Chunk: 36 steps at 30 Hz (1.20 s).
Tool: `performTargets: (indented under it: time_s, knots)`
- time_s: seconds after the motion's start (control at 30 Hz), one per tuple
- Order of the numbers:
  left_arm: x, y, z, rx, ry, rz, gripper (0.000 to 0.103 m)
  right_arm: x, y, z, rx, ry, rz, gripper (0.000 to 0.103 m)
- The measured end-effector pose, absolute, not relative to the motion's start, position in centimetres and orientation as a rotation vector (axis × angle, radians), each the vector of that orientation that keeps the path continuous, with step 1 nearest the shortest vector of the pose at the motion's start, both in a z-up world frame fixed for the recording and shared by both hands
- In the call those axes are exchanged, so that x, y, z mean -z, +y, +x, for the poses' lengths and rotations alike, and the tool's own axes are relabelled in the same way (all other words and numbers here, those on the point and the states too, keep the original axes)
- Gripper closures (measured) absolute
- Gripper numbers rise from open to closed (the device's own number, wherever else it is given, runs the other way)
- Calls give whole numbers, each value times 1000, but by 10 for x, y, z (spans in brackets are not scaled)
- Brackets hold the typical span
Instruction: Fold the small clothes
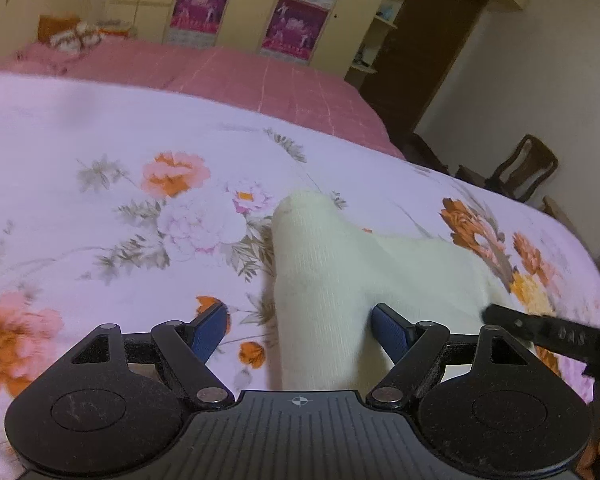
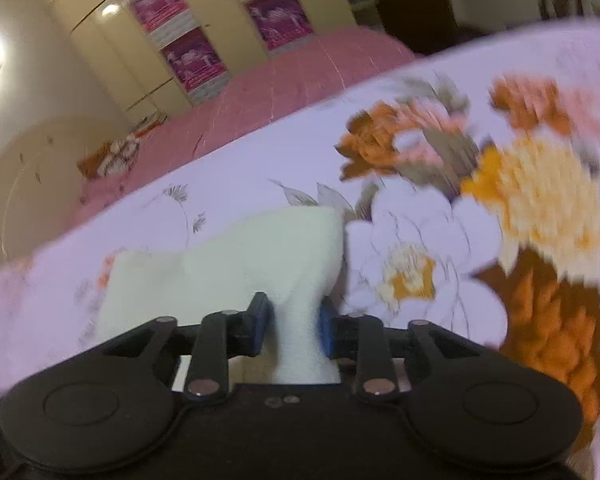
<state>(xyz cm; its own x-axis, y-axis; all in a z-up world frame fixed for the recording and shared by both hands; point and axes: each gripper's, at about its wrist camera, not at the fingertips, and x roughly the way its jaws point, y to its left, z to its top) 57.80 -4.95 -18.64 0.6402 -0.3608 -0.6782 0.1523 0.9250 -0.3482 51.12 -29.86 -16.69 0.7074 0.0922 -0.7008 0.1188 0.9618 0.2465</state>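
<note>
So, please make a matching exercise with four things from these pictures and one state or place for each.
Things:
1. left gripper
2. right gripper
3. white garment
4. pink checked cover

States:
A. lies on the floral sheet
B. jaws wide apart
C. on the far part of the bed
D. closed on white fabric

Pairs: 1-B, 2-D, 3-A, 4-C

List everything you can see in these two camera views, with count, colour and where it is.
White garment: one, cream white, on the floral sheet, between both pairs of fingers.
Floral sheet: one, pale with orange and pink flowers, covering the near bed.
Pink blanket: one, pink checked, far end of the bed.
Wardrobe: one, cream with magenta pictures, behind the bed.
Chair: one, dark wood, right of the bed.
Left gripper: one, black, blue pads, open.
Right gripper: one, black, blue pads, pinching the garment.
</note>
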Motion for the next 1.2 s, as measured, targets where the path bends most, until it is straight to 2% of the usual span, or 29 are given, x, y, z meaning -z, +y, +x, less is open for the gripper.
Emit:
performTargets:
  time_s: [0.07,0.1,0.13,0.2,0.27,0.3,0.4,0.53,0.7,0.73,0.77,0.9,1.07,1.2]
  knots:
    - [193,-50,579,300,829,-290,22,166,-303,506,76,754,240,95]
    - [197,-51,578,296,827,-290,15,173,-310,508,92,775,255,95]
    - [198,-52,578,288,821,-286,15,182,-315,511,81,818,276,95]
    - [194,-51,577,281,823,-294,15,185,-315,508,62,817,259,94]
    - [184,-50,576,269,788,-284,15,175,-315,506,67,807,252,80]
    - [180,-51,577,265,767,-274,15,168,-316,505,75,785,252,77]
    - [182,-58,592,239,789,-253,15,146,-308,508,56,711,236,78]
    - [197,-59,611,203,832,-327,15,140,-282,529,22,702,158,78]
    - [203,-66,629,171,815,-309,15,179,-272,557,76,776,47,78]
    - [204,-68,630,171,809,-293,15,186,-276,556,74,748,47,74]
    - [204,-68,628,171,806,-279,15,188,-277,555,81,742,42,71]
    - [190,-65,613,191,795,-265,15,175,-279,553,84,775,49,70]
    - [182,-69,574,241,768,-165,15,149,-266,518,28,705,79,70]
    - [193,-71,558,257,778,-146,15,165,-255,499,31,740,55,68]
